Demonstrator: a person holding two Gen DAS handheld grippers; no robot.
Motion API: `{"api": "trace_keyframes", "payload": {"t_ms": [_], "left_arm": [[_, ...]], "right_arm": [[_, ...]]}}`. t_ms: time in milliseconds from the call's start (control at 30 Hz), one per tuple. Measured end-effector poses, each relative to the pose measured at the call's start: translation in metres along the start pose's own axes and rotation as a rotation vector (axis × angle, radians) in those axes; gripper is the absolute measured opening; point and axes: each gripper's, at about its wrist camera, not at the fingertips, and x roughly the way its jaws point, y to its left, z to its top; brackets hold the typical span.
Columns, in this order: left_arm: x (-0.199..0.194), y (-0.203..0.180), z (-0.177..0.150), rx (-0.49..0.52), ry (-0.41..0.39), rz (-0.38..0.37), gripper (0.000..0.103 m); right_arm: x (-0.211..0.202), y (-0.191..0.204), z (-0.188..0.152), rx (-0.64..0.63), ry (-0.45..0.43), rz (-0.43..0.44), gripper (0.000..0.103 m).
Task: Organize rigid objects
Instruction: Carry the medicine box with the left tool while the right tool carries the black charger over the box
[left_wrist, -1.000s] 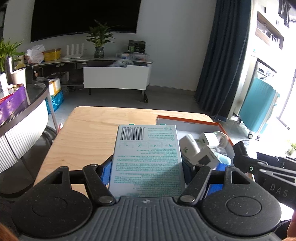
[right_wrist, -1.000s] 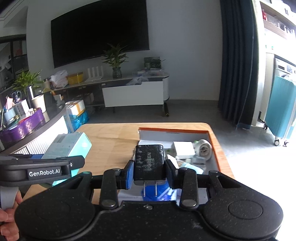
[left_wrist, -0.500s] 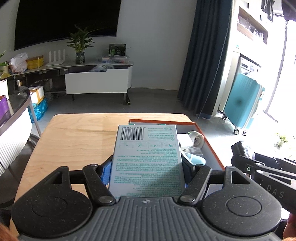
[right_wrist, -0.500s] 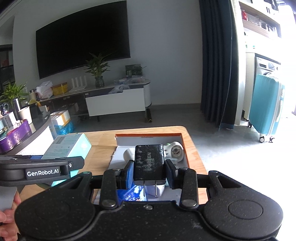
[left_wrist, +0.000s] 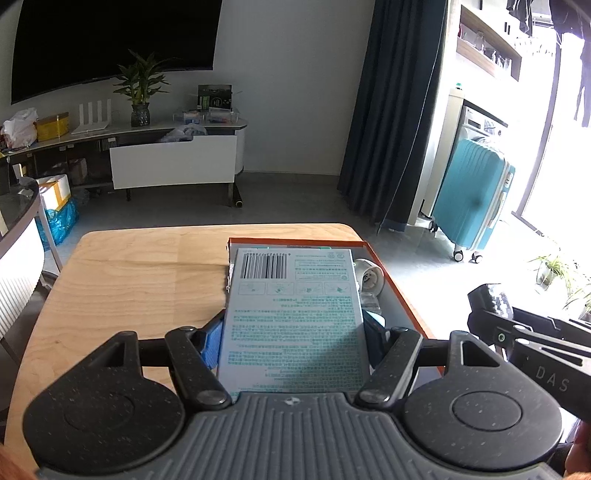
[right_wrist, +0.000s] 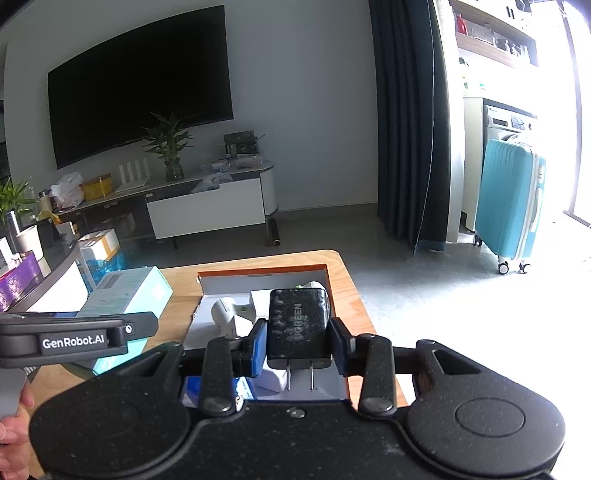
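Above the orange-rimmed tray at the bench's far right corner, the left tool pinches a light, stiff carton by its long sides, while the right tool clamps a dense, smooth black charger at its flanks.

A home living room. A large dark television is hanging on a white wall. Below the television, a low media cabinet is holding a potted plant, a white router and small boxes. To the right of the television, dark curtains are hanging floor to ceiling, and beyond them a teal suitcase is standing by a washing machine. In front of the television, a wooden table is sitting on a grey floor.
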Motion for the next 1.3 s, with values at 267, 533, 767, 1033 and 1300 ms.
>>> {"api": "trace_keyframes", "payload": {"t_ms": [267,533,767,1033,1300], "left_arm": [[0.007,0.006,0.004,0.002,0.014,-0.004,0.071],[0.015,0.008,0.01,0.001,0.031,0.001,0.071],[0.018,0.003,0.014,0.01,0.037,-0.007,0.071],[0.022,0.005,0.016,0.017,0.04,-0.016,0.071],[0.028,0.002,0.021,0.022,0.045,-0.02,0.071]], "right_arm": [[0.013,0.0,0.004,0.002,0.021,0.008,0.043],[0.025,-0.002,0.012,0.002,0.032,0.021,0.043],[0.031,-0.002,0.018,0.0,0.036,0.025,0.043],[0.037,-0.002,0.026,-0.004,0.035,0.026,0.043],[0.046,-0.004,0.036,-0.003,0.029,0.028,0.043]]}}
